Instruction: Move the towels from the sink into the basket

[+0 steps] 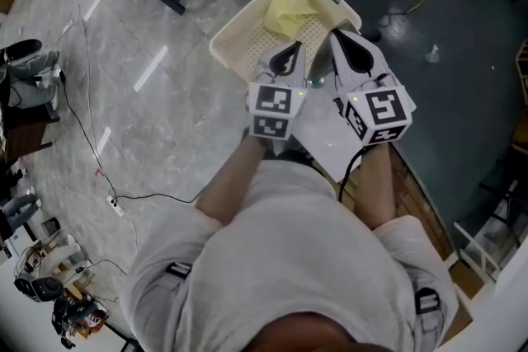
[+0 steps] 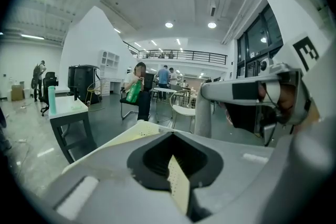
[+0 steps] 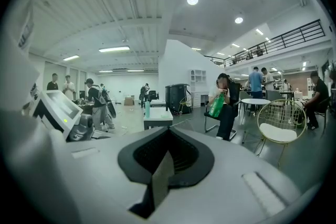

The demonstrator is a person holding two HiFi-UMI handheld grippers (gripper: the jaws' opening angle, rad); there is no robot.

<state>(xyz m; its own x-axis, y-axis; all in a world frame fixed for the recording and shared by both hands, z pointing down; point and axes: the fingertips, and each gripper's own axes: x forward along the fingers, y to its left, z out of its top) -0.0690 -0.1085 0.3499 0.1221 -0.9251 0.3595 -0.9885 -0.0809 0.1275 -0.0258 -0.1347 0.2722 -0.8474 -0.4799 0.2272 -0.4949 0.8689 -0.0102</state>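
Left tool [image 1: 290,53]: clamped on basket [image 1: 235,45] rim (perforated strip between jaws).
Right tool [image 1: 346,45]: clamped on same rim.
Head view only: yellow towel [image 1: 289,8] inside basket.

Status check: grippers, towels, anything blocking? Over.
Both shut on the basket rim: left gripper, right gripper. Yellow towel inside basket. Sink not in view; nothing seen blocking.

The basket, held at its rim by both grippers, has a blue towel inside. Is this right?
No. The towel in the basket is yellow, not blue; the head view shows it. The left gripper and the right gripper do hold its rim.
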